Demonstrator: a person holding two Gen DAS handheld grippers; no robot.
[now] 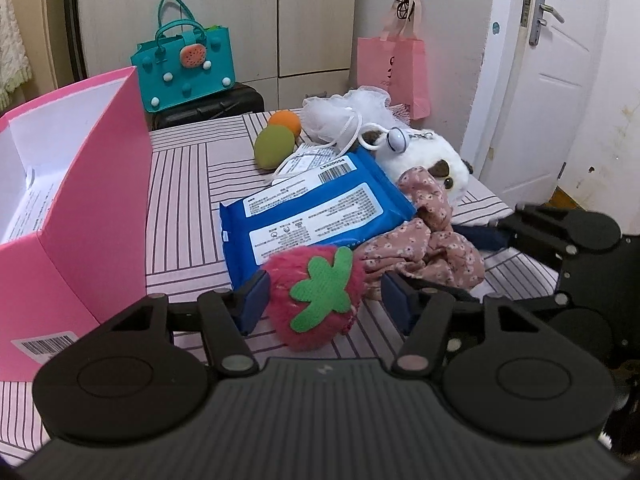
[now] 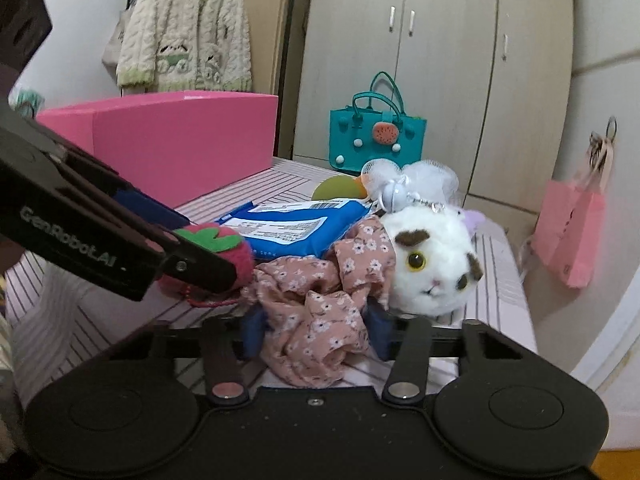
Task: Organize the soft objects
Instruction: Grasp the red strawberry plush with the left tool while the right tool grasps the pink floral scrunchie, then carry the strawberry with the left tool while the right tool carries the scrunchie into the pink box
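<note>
Left wrist view: the left tool (image 1: pixel 320 300) is straddling the plush strawberry (image 1: pixel 316 296) on the striped table (image 1: pixel 184 168), fingers apart with the right one not touching, probably lining up a pinch so it can go into the pink box (image 1: pixel 80 200) just beside. Right wrist view: the right tool (image 2: pixel 316 332) is bracketing the floral scrunchie (image 2: pixel 316 304), jaws apart around the fabric, whether gripping I cannot tell, the white plush cat (image 2: pixel 432 264) touching it.
</note>
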